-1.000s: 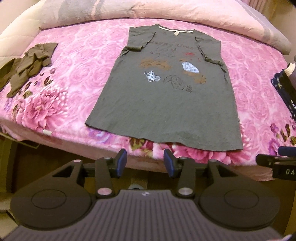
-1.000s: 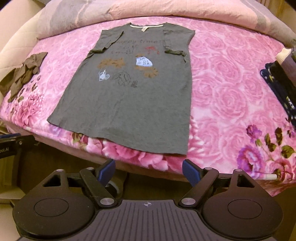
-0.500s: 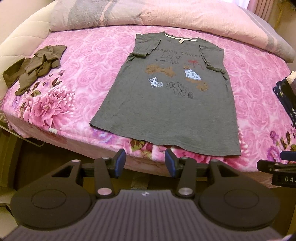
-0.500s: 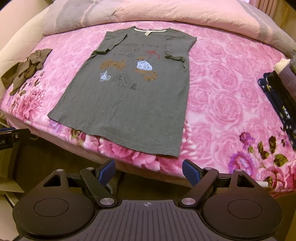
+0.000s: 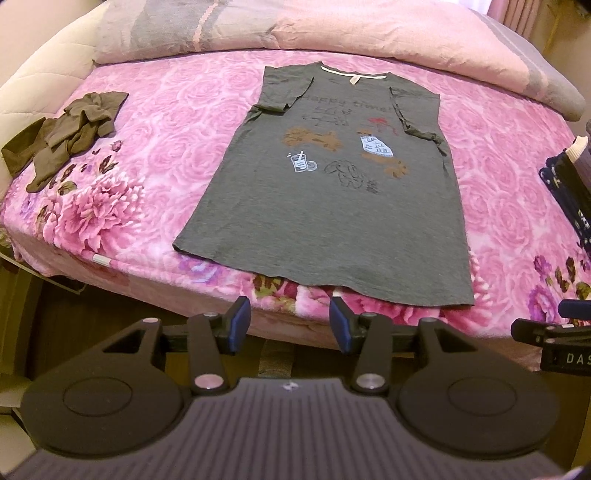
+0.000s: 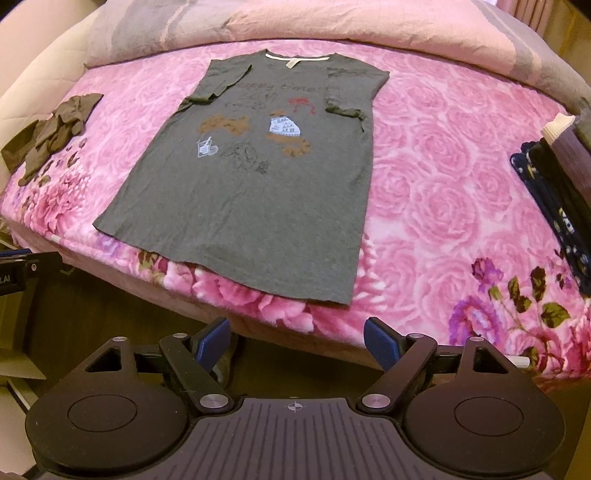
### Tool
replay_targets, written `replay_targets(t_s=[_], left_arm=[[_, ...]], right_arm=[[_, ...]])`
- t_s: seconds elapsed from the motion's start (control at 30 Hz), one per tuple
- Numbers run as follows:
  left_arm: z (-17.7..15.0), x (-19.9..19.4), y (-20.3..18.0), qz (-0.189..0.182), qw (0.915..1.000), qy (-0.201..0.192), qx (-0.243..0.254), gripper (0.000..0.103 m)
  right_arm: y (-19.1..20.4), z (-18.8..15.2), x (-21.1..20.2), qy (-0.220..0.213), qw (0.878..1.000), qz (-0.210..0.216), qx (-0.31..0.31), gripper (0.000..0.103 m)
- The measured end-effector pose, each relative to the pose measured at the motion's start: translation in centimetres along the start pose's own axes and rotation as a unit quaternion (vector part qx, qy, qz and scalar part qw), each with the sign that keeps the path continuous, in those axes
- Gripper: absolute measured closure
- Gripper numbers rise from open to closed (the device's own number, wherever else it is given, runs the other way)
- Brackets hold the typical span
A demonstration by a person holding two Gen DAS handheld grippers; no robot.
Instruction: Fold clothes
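Your left gripper (image 5: 290, 325) hangs just off the near edge of the bed (image 5: 155, 184), its fingers (image 5: 238, 325) parted a moderate way with nothing between them. Over the last second that gap has widened a little and has now levelled off. Your right gripper (image 6: 295, 345) sits in the same spot off the bed edge, fingers (image 6: 380, 345) spread wide and empty, much as they were a second ago. Neither touches any cloth.

What has changed most is your view: both cameras now take in more of the bed than a second ago, with the shirt sitting lower and fuller in frame, though the grippers have hardly shifted. It reads as a small tilt to line up, not an approach.

Just beyond the fingers, the grey shirt (image 5: 325, 206) lies flat, front up, hem at the near edge of the bed and collar toward the far side. Both sleeves are already turned in over the chest. So, by my reading, the sleeve step is done and the body fold has not begun; the hem corners are the likely next hold, one for each gripper, and both are open enough for thin cloth.

To the left lies a crumpled brown garment (image 5: 62, 133), well apart from the shirt. At the right edge is a dark folded stack (image 6: 554, 199). Farthest off, a pink quilt (image 5: 332, 33) runs across the head of the bed.
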State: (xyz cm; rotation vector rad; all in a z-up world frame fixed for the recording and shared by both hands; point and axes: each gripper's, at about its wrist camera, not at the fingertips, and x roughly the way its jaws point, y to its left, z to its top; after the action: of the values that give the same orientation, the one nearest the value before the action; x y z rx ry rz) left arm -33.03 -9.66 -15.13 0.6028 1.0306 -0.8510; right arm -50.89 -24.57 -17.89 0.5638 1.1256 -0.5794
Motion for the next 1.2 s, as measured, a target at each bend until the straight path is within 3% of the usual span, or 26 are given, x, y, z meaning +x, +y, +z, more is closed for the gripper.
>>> replay_targets(t_s=[0.6,1.0,1.2], left_arm=[[2.1,1.6,2.2,-0.022,0.9998,0.000,0.001,0.056],[8.8,5.1,10.5,-0.040,0.9990,-0.018,-0.010,0.056],[12.7,8.3,14.3,-0.088,0.9961,-0.001,0.006,0.057]], right_arm=[[1.5,2.1,0.4,0.000,1.000,-0.014,-0.009,0.021],[-2.0,5.8,1.7,-0.012,0.993,-0.026,0.111,0.021],[-5.1,7.6,1.0,-0.057,0.977,-0.027,0.203,0.021]])
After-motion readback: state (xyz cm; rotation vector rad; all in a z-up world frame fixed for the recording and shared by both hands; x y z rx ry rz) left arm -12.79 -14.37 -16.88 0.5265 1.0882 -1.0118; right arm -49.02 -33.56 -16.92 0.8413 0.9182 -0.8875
